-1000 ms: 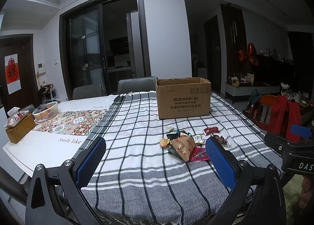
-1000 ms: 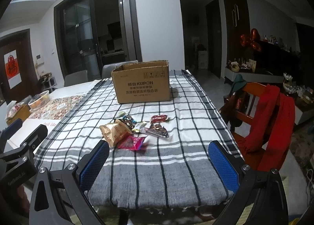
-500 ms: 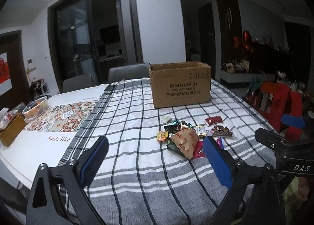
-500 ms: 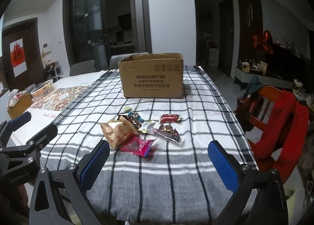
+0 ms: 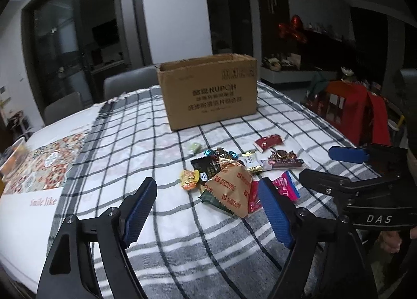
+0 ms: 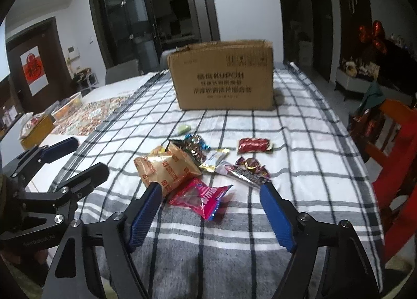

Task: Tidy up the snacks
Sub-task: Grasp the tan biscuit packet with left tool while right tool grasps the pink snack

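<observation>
At centre frame in the left wrist view, loose foil snack packets lie before the open brown cardboard box; left hand-held gripper part-closing, empty. Right wrist view: right hand-held gripper likewise, straddling the pink wrapper. Risk: crowded grippers colliding, scattering packets.

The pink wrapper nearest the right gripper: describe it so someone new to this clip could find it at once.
Start at the cardboard box on the checked tablecloth; the snack pile lies in front of it. At the pile's near edge, beside the tan biscuit bag, lies the pink wrapper. It is the only bright pink, partly see-through packet with a zigzag edge.
</observation>
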The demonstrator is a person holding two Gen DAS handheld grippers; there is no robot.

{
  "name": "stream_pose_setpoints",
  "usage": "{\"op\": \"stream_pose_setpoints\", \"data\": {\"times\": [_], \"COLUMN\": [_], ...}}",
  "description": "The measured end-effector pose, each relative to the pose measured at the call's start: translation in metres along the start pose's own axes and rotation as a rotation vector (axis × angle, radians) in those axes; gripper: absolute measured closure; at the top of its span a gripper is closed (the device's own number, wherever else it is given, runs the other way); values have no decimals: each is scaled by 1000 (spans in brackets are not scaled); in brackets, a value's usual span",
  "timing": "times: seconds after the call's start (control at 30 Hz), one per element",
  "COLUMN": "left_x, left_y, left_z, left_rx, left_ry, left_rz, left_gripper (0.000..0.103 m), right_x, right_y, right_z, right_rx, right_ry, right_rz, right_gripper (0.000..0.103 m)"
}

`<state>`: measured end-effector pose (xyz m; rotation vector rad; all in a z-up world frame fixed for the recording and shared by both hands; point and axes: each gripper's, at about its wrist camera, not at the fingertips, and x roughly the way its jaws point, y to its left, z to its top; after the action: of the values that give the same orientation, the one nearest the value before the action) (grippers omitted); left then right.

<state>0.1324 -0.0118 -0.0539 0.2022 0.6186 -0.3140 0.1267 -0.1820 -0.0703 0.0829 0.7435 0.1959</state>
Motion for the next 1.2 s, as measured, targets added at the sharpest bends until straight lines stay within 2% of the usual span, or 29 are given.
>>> {"op": "stream_pose_setpoints", "data": {"times": [0.13, 0.47, 0.67, 0.93, 1.13, 1.2], "left_x": [22, 65, 84, 97, 102, 102], "left_y": [2, 1, 0, 4, 4, 3], "left_z": [1, 1, 0, -3, -6, -7], "left_rx": [13, 18, 9, -40, -60, -71], "left_ry": [38, 92, 133, 178, 197, 204], "left_rz": [-41, -127, -181, -227, -235, -252], "left_gripper": [26, 34, 42, 58, 61, 66], "right_x": [20, 59, 71, 84, 90, 90], "right_y": [-1, -14, -17, -15, -14, -14], "right_z": [-2, -10, -10, -7, -8, -9], "right_rx": [9, 62, 61, 61, 62, 57], "right_ry": [49, 146, 163, 170, 186, 188], "right_rz": [15, 65, 80, 153, 185, 199], "right_gripper": [29, 38, 39, 43, 49, 56]}}
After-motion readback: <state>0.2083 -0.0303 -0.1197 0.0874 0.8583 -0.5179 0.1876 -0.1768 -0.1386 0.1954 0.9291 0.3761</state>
